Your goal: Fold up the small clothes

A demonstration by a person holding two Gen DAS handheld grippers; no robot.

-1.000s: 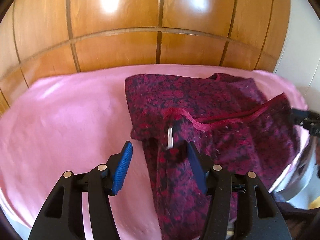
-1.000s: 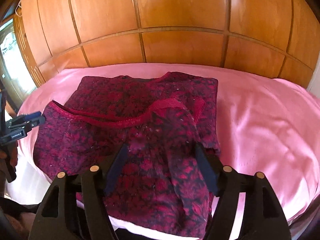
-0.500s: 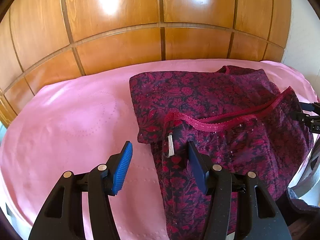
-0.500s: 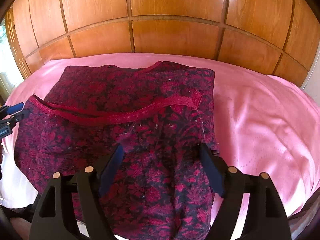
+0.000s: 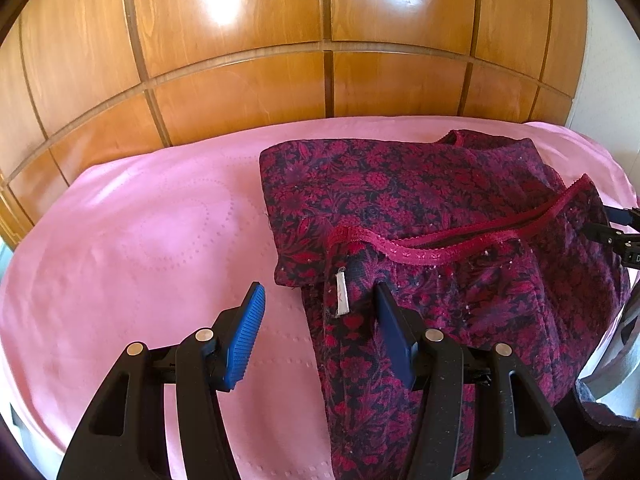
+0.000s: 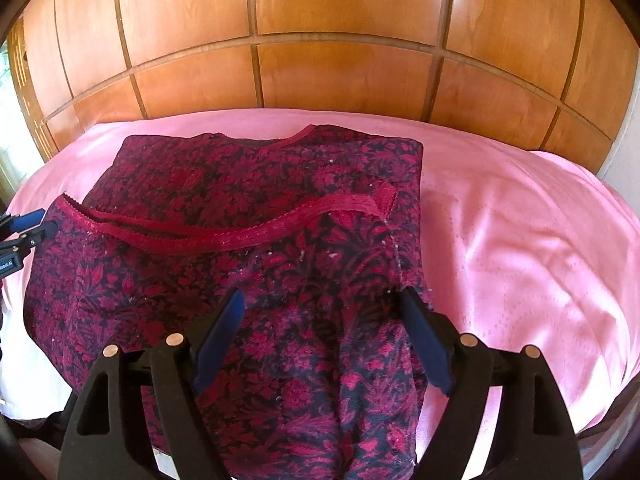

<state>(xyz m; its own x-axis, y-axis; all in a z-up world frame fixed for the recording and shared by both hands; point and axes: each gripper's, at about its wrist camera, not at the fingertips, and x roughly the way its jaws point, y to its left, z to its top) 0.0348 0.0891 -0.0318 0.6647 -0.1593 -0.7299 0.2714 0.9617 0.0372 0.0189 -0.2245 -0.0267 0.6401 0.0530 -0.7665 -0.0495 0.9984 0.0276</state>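
Open pink sheet left of the folded garment in the left wrist view, free for a pass. Likewise bare sheet to the garment's right in the right wrist view. Blocked at the far edge by the wooden panelled wall, rising directly behind the bed. Cloth heaped under both grippers; the right gripper close at the garment's far side.

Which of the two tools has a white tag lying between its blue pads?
The left tool: a small white tag on the dark red floral garment lies there.
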